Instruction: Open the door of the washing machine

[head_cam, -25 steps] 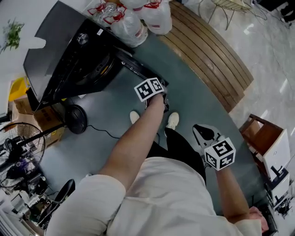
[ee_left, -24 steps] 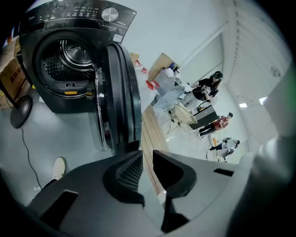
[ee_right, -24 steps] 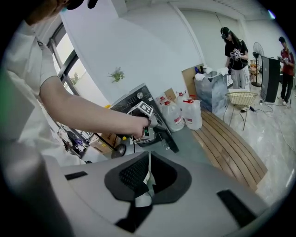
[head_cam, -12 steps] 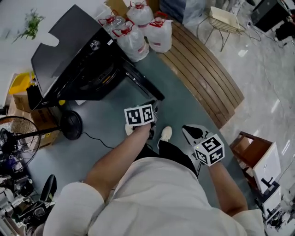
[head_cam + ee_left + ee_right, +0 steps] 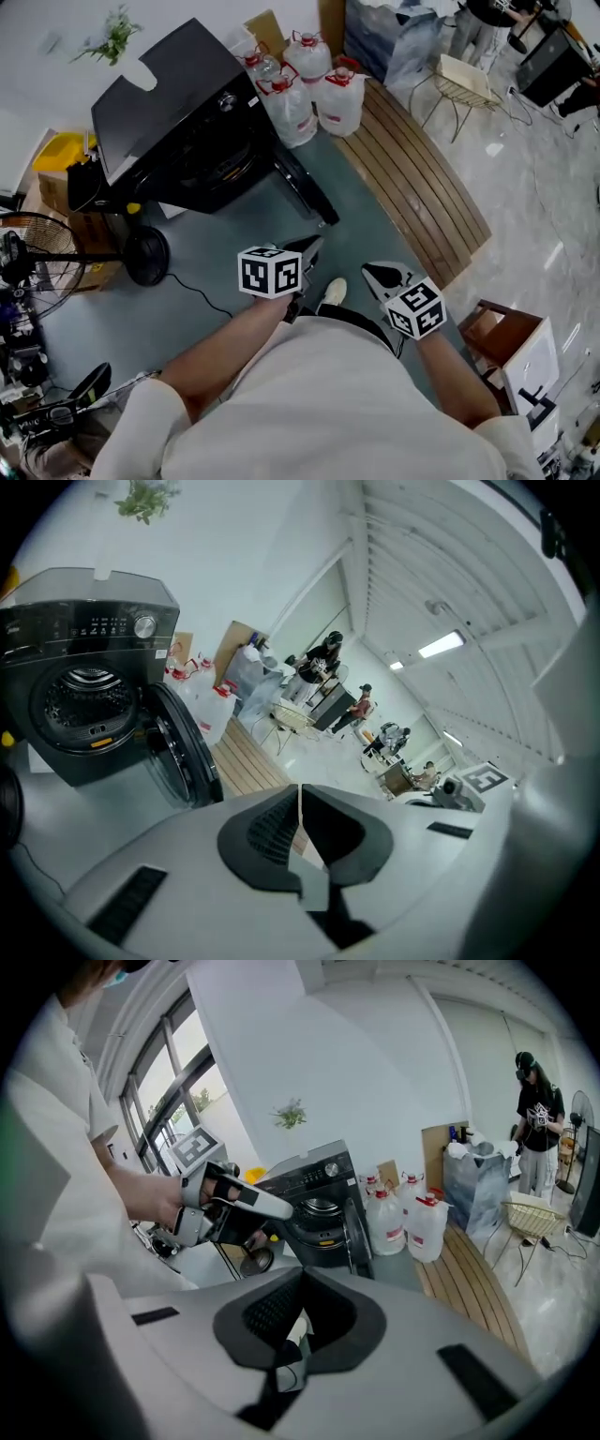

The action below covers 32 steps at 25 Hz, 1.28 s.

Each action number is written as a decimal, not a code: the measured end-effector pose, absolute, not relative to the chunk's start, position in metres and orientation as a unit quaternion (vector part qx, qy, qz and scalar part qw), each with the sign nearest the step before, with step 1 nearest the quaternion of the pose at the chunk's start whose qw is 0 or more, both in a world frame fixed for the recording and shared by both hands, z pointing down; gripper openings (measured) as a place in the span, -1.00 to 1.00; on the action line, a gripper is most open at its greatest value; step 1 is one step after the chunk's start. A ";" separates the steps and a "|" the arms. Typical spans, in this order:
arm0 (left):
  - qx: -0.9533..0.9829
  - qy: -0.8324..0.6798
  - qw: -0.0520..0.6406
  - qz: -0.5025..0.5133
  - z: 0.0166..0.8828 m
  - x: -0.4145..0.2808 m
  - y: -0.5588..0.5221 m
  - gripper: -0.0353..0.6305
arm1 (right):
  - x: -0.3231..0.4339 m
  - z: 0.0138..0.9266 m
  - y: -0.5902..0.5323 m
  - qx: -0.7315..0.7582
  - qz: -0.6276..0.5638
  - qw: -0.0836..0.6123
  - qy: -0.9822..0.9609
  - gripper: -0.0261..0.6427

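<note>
The black front-loading washing machine (image 5: 178, 122) stands at the upper left, and its round door (image 5: 305, 192) is swung wide open toward me. Its drum shows in the left gripper view, where the washing machine (image 5: 84, 696) has its door (image 5: 183, 752) hanging out to the right. My left gripper (image 5: 305, 251) is shut and empty, held in the air short of the door's outer edge without touching it. My right gripper (image 5: 378, 274) is also shut on nothing, beside it near my body. In the right gripper view the machine (image 5: 314, 1208) is straight ahead, with the left gripper (image 5: 234, 1199) in front of it.
Several big water jugs (image 5: 314, 98) stand right of the machine. A slatted wooden platform (image 5: 422, 178) runs along the right. A small black fan (image 5: 145, 255) with its cable lies on the floor at left, by a standing fan (image 5: 37, 253). A wooden box (image 5: 506, 342) sits at lower right.
My left gripper has drawn back from the door's edge toward my body. The door stays open. The right gripper has barely moved, and my head has tilted up.
</note>
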State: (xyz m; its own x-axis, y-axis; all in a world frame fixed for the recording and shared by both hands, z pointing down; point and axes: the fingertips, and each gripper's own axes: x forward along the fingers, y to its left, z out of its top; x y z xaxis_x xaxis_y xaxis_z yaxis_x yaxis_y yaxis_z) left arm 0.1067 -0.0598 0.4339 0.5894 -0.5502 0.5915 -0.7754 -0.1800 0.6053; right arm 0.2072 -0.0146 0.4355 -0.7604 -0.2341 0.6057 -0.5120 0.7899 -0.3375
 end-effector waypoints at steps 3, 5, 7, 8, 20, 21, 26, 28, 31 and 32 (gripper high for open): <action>0.769 -0.426 0.463 0.113 0.415 0.106 -0.044 -0.83 | 0.198 0.430 -0.008 0.191 0.245 0.278 -0.909 -0.89; 0.775 -0.422 0.457 0.109 0.405 0.105 -0.036 -0.83 | 0.193 0.426 -0.006 0.183 0.240 0.277 -0.912 -0.89; 0.781 -0.421 0.449 0.107 0.400 0.101 -0.030 -0.84 | 0.187 0.422 -0.004 0.178 0.234 0.273 -0.916 -0.89; 0.781 -0.422 0.448 0.104 0.398 0.098 -0.027 -0.84 | 0.184 0.420 -0.004 0.176 0.231 0.272 -0.918 -0.89; 0.775 -0.444 0.442 0.087 0.393 0.075 -0.013 -0.84 | 0.167 0.415 0.006 0.146 0.207 0.279 -0.926 -0.90; 0.775 -0.445 0.440 0.089 0.393 0.075 -0.013 -0.84 | 0.166 0.415 0.006 0.145 0.205 0.280 -0.927 -0.90; 0.772 -0.449 0.440 0.092 0.394 0.074 -0.012 -0.84 | 0.165 0.411 0.004 0.143 0.202 0.278 -0.928 -0.90; 0.771 -0.450 0.440 0.092 0.396 0.073 -0.012 -0.84 | 0.165 0.413 0.004 0.144 0.202 0.278 -0.928 -0.90; 0.770 -0.453 0.440 0.094 0.398 0.070 -0.012 -0.84 | 0.163 0.415 0.005 0.144 0.204 0.278 -0.927 -0.90; 0.769 -0.453 0.440 0.094 0.398 0.069 -0.012 -0.84 | 0.163 0.415 0.005 0.144 0.205 0.279 -0.927 -0.90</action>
